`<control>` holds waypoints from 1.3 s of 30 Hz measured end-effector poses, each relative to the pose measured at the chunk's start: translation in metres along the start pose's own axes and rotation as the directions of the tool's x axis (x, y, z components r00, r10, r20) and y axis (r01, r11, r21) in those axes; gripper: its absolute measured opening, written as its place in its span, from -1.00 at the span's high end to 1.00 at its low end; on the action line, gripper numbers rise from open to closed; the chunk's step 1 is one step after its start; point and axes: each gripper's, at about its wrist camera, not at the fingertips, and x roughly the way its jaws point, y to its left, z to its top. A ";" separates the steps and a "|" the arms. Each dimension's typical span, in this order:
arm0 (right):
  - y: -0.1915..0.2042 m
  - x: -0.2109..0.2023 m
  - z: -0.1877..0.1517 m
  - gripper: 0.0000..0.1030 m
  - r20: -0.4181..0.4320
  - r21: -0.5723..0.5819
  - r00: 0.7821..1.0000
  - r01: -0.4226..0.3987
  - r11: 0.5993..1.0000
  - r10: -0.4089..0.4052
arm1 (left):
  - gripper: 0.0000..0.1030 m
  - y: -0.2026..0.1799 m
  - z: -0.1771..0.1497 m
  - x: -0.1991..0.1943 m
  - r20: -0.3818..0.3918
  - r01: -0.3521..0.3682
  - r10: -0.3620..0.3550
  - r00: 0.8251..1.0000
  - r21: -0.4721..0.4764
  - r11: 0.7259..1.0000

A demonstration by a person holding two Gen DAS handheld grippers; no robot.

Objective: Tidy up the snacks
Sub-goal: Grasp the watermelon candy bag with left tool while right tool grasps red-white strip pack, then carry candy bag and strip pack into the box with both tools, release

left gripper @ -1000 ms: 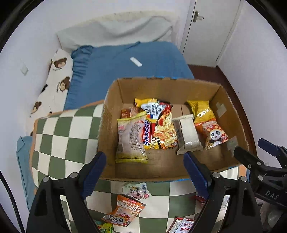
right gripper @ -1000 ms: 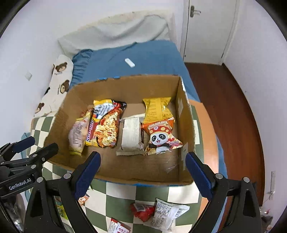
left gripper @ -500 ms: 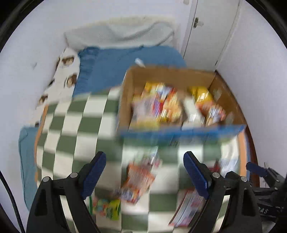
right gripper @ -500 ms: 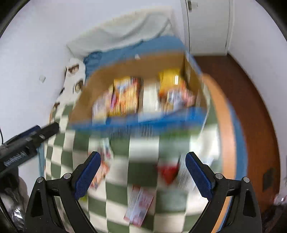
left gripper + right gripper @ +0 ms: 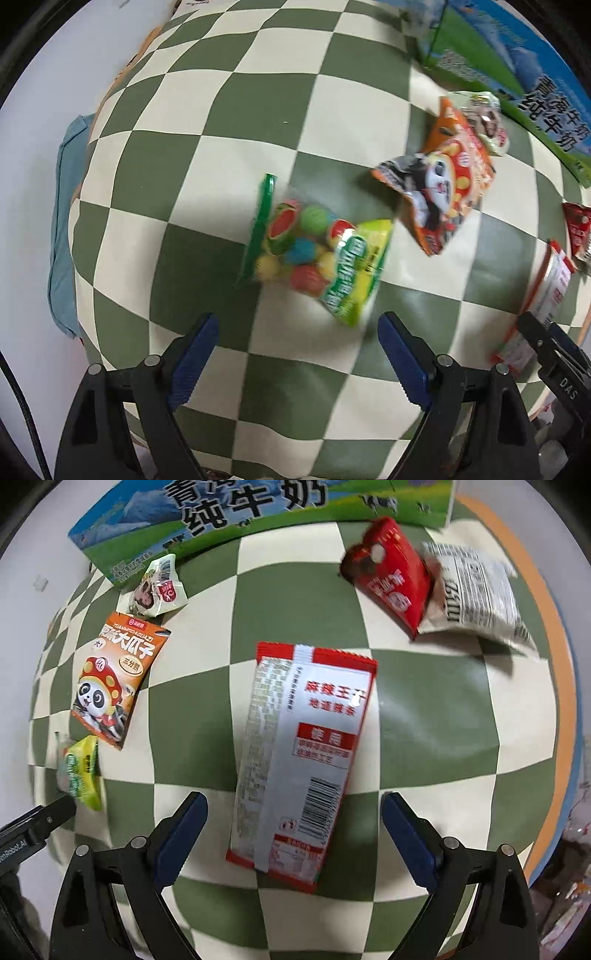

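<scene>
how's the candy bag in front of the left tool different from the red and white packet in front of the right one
The candy bag is clear and green, showing round coloured sweets; the packet is opaque red and white with printed text and a barcode. The bag looks lumpy; the packet lies flat and long. Both rest on the checkered cloth, each in front of an open tool, left and right, ungrasped.

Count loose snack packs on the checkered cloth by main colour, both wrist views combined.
Orange: 1, panda pack
Green: 1, candy bag
Red: 1, wrapper
Red and white: 1, long packet
White: 2, small pouch, printed bag
Total: 6
</scene>
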 end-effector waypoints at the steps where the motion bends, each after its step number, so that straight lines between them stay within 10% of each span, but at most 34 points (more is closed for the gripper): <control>1: 0.002 0.001 -0.001 -0.79 0.015 -0.006 1.000 0.004 1.000 -0.003 | -0.71 0.001 0.002 0.002 -0.009 0.005 -0.005 1.000 -0.003 1.000; 5: 0.017 -0.002 -0.008 -0.40 0.052 -0.076 0.998 0.043 0.996 -0.039 | -0.71 0.024 0.012 0.016 -0.098 0.142 -0.161 0.982 -0.179 0.974; 11: 0.016 -0.001 -0.025 -0.35 0.049 -0.075 0.998 0.043 0.996 -0.039 | -0.71 0.043 0.027 0.041 -0.126 0.321 -0.407 0.905 -0.427 0.845; 20: 0.017 0.000 -0.023 -0.35 0.028 -0.074 0.999 0.044 0.996 -0.042 | -0.66 0.014 0.058 0.042 -0.079 0.267 -0.303 0.950 -0.299 0.916; 25: 0.023 0.005 -0.016 -0.20 0.021 -0.115 0.999 0.043 0.992 -0.041 | 0.07 -0.022 0.036 0.033 -0.040 0.132 -0.131 0.991 -0.001 0.991; 32: 0.001 0.009 -0.048 -0.12 -0.069 -0.140 0.996 -0.070 0.988 0.061 | 0.08 -0.072 -0.058 0.031 -0.063 0.042 -0.027 0.998 0.262 0.964; 39: -0.011 0.018 -0.075 -0.12 -0.155 -0.134 0.982 -0.125 0.983 0.104 | 0.05 -0.100 -0.093 0.038 -0.104 0.071 -0.046 0.994 0.247 0.967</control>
